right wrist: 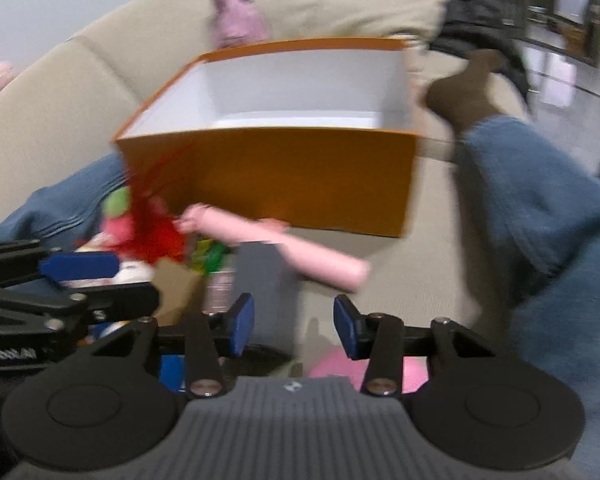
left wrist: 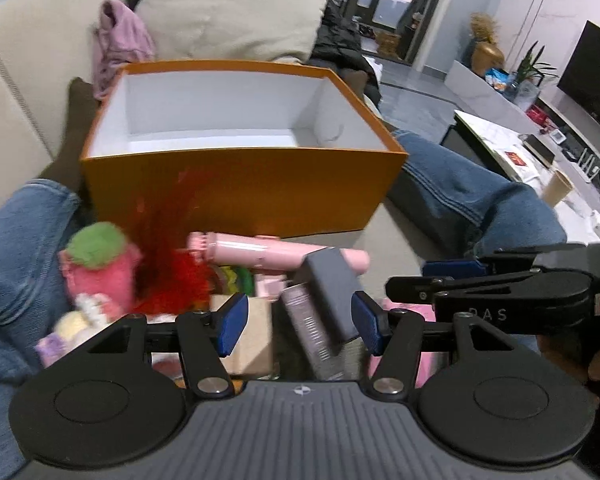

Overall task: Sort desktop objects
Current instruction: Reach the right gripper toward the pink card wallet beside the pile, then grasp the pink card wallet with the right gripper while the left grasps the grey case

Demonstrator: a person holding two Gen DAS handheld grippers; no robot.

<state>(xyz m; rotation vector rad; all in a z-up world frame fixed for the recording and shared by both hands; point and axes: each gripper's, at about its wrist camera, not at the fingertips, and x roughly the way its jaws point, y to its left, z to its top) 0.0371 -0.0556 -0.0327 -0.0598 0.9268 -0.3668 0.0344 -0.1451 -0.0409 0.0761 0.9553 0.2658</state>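
Sitting on a beige fabric sofa (left wrist: 28, 92), a person in blue jeans (left wrist: 472, 188) has an open orange cardboard box with a white interior (left wrist: 240, 184) between the legs, filling the middle of both views. No objects show inside the box.

Below the box, in the lower middle of the left wrist view, lies a jumble of small things: a long pink plastic cylinder (left wrist: 268, 254) lying across the pile, a dark grey rectangular block (left wrist: 332, 292) leaning just beneath it, a silvery ribbed can (left wrist: 310, 332) touching the block's left side, a tan cardboard piece (left wrist: 252, 336), a red feathery tuft (left wrist: 180, 280), and a pink plush strawberry with a green top (left wrist: 100, 264) at the lower left. A pink rounded object (right wrist: 328, 364) shows at the bottom of the right wrist view, which is blurred.

The left claw (left wrist: 300, 324) stands moderately wide, its blue pads either side of the grey block and can; the right pad looks to be at the block's edge, but no grip shows. The right claw (right wrist: 294, 328) is partly open above the sofa seat, the grey block just at its left pad, nothing clamped. Each claw shows at the side edge of the other's view.
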